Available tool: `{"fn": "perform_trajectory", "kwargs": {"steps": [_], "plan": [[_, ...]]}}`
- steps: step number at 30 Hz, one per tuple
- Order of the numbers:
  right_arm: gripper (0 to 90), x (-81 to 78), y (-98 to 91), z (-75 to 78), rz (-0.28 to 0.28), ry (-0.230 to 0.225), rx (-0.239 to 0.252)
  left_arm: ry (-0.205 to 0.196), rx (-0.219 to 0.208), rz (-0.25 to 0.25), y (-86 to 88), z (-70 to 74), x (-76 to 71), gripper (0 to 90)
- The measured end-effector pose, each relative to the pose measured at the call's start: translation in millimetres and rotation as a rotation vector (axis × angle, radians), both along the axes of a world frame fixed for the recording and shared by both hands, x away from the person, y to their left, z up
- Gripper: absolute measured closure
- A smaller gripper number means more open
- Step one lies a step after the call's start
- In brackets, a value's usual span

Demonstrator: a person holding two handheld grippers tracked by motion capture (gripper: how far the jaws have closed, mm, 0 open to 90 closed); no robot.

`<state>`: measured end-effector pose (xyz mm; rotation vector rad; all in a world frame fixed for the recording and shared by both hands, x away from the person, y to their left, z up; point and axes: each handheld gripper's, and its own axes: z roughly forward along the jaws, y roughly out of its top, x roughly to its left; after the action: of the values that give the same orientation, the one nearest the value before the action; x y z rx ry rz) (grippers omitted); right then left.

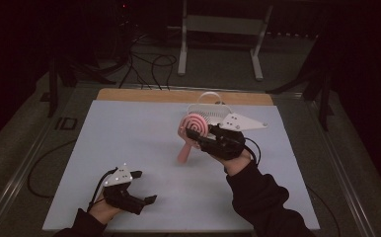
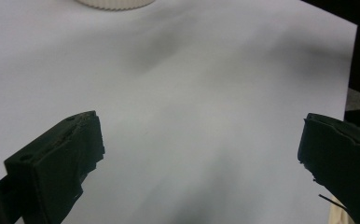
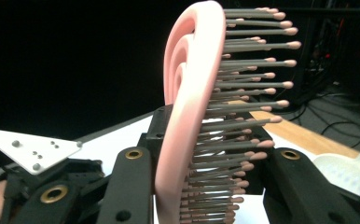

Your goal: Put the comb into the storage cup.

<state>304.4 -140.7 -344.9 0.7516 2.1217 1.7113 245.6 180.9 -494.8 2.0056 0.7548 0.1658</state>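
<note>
My right gripper (image 1: 194, 134) pinches the pink brush (image 1: 193, 129) and holds it above the middle of the white mat (image 1: 129, 143), handle hanging down, bristles facing away from me. Just behind it stands a white basket (image 1: 209, 109). My left gripper (image 1: 146, 186) hovers near the mat's front edge, jaws spread with nothing between them.
</note>
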Motion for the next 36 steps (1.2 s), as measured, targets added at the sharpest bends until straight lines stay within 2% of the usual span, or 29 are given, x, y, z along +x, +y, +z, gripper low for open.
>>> {"fn": "perform_trajectory", "kwargs": {"steps": [4, 10, 19, 29, 32, 36], "plan": [[64.5, 0.7, -3.8, 10.4, -0.012, -0.038, -0.024, -0.012, 0.010, 0.032, 10.6, -0.7, -2.1, 0.0], [64.5, 3.9, -15.0, 30.7, -0.046, -0.099, -0.033, -0.022, 0.023, 0.061, 22.4, -4.7, -7.7, 0.0], [64.5, 11.4, -27.6, 54.0, -0.088, -0.156, -0.042, -0.040, 0.013, 0.069, 29.0, -5.7, -9.5, 0.0], [64.5, 22.8, -33.3, 68.2, -0.139, -0.208, -0.059, -0.066, -0.009, 0.074, 31.7, -6.3, -9.3, 0.0], [64.5, 28.2, -34.9, 71.0, -0.167, -0.243, -0.084, -0.067, -0.008, 0.071, 32.3, -6.8, -9.1, 0.0], [64.5, 38.0, -36.4, 71.9, -0.205, -0.267, -0.127, -0.072, -0.016, 0.070, 32.3, -6.9, -9.3, 0.1]]}}
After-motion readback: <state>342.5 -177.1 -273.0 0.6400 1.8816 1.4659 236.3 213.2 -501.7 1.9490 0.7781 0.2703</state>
